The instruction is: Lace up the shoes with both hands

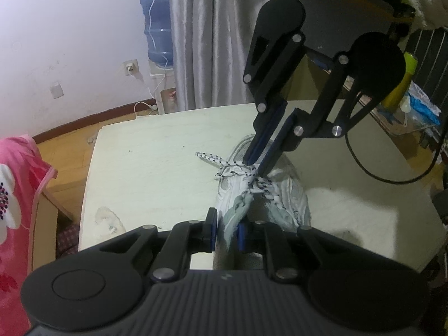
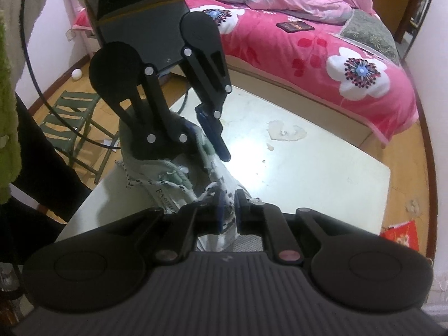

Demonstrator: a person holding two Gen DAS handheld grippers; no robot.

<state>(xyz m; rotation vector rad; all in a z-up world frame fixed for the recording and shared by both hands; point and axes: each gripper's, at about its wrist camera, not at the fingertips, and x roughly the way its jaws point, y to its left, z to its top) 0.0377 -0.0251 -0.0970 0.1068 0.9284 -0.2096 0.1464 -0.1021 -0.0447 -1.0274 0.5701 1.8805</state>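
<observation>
A white and grey sneaker [image 1: 289,196] lies on a pale table [image 1: 154,168], with a white lace speckled black [image 1: 224,168] crossing its eyelets. At the bottom of the left wrist view, my left gripper [image 1: 226,231] is shut on the shoe's grey-white tongue [image 1: 233,218] and holds it up. My right gripper [image 1: 253,168] comes down from above, its tips pinched on the lace at the crossing. The right wrist view shows that same gripper [image 2: 229,212] with a speckled strand between its pads, and the sneaker [image 2: 168,193] beneath it.
A black cable [image 1: 378,173] trails over the table's right side. A yellow bottle [image 1: 403,84] and packets stand beyond it. A pink flowered bed [image 2: 336,56] runs along the table's far side. A green folding stool [image 2: 70,117] and a water jug [image 1: 156,33] are on the floor.
</observation>
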